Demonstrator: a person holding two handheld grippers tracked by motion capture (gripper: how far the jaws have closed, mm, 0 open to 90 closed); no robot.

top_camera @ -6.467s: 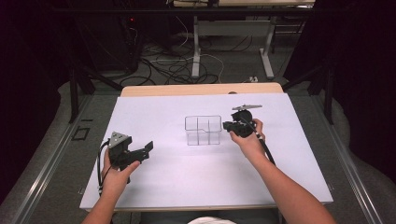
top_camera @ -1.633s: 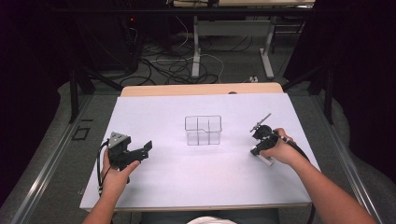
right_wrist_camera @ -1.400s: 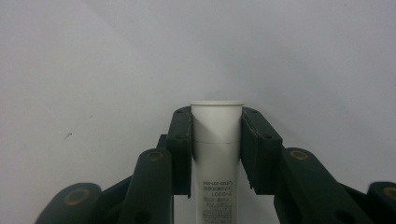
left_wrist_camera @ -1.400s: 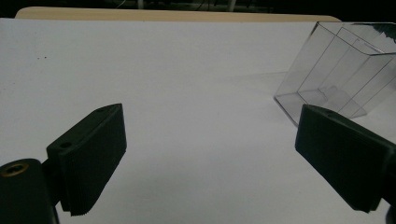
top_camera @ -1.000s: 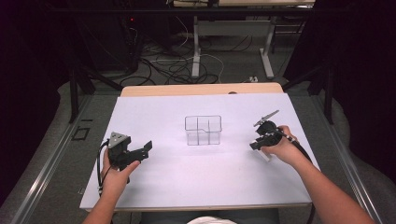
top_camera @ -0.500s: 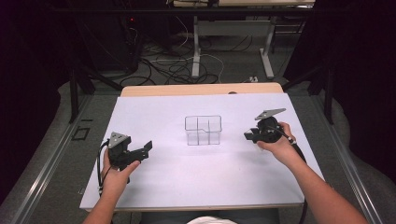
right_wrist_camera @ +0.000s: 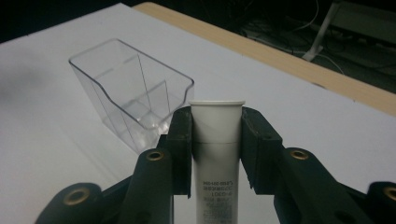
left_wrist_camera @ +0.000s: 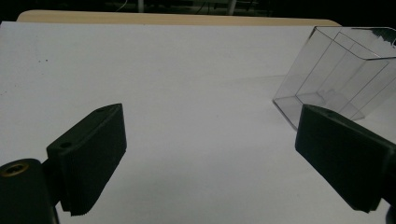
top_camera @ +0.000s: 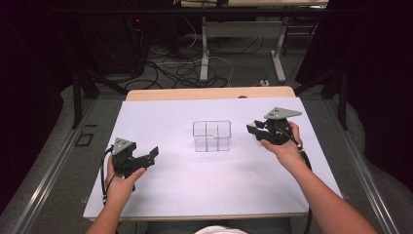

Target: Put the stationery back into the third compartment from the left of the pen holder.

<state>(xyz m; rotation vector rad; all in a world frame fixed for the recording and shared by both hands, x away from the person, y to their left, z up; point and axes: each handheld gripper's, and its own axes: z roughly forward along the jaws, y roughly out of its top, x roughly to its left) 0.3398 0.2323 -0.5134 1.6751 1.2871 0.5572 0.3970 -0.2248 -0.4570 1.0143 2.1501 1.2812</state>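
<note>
- My right tool (top_camera: 253, 130) pinched a white tube (right_wrist_camera: 217, 140) with a printed label, its jaws pressed against the sides just under the cap.
- I held the tube above the white bench (top_camera: 195, 185), just beside the clear divided organiser box (top_camera: 212, 136).
- My left tool (top_camera: 151, 155) sat spread wide, nothing between its jaws, well apart from the box.
</note>
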